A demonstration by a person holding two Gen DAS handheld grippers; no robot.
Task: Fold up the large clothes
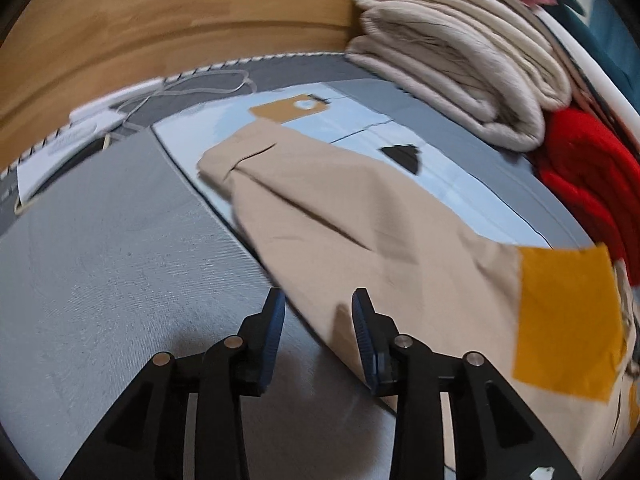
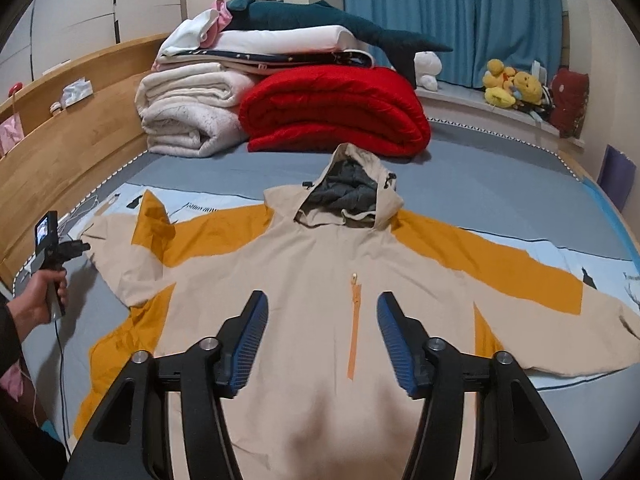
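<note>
While the jacket (image 2: 320, 280) lies spread front-up on the bed (image 2: 480, 184), both grippers hover above it.
Sleeves reach out to either side, hood (image 2: 352, 184) toward the folded blankets (image 2: 332, 108). Right gripper (image 2: 320, 308): jaws wide, nothing between them, above the chest zip (image 2: 354, 320). Left gripper (image 1: 318, 304): jaws narrowly parted, empty, over the sleeve (image 1: 360, 216) edge.
</note>
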